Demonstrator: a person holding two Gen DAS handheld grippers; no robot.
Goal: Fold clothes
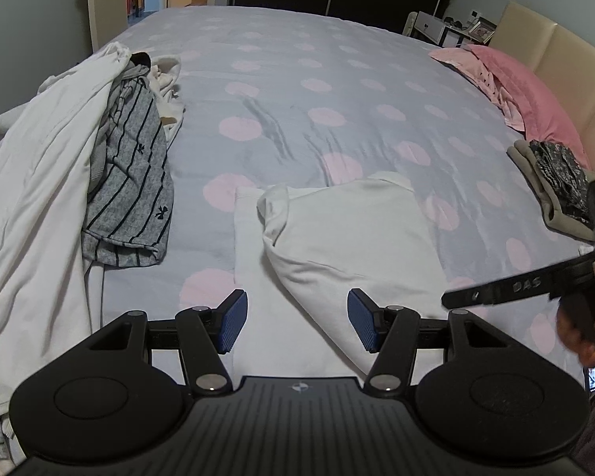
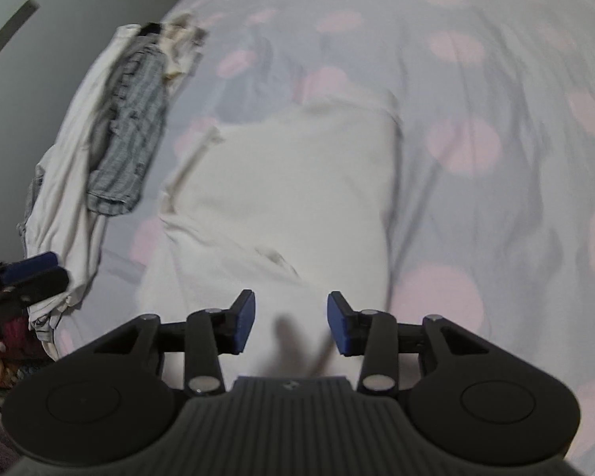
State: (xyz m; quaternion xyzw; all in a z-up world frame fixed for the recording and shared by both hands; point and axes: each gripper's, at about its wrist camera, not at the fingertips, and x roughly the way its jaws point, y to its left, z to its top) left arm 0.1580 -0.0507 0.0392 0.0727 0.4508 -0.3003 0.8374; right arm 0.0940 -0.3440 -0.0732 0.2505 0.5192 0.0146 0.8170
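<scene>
Two grippers hover with jaws parted and nothing between them, left gripper [image 1: 297, 323] and right gripper [image 2: 289, 323], above the half-folded white garment [image 1: 349, 230] near the bed's [image 1: 297, 79] near edge.

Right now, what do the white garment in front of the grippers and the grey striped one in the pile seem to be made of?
White garment: looks like soft matte knit, probably cotton jersey; it drapes in rounded folds with no sheen. Grey striped garment: heathered grey knit with thin dark stripes and small dark motifs, also matte; likely a cotton blend, though the weave is too fine to confirm.
</scene>
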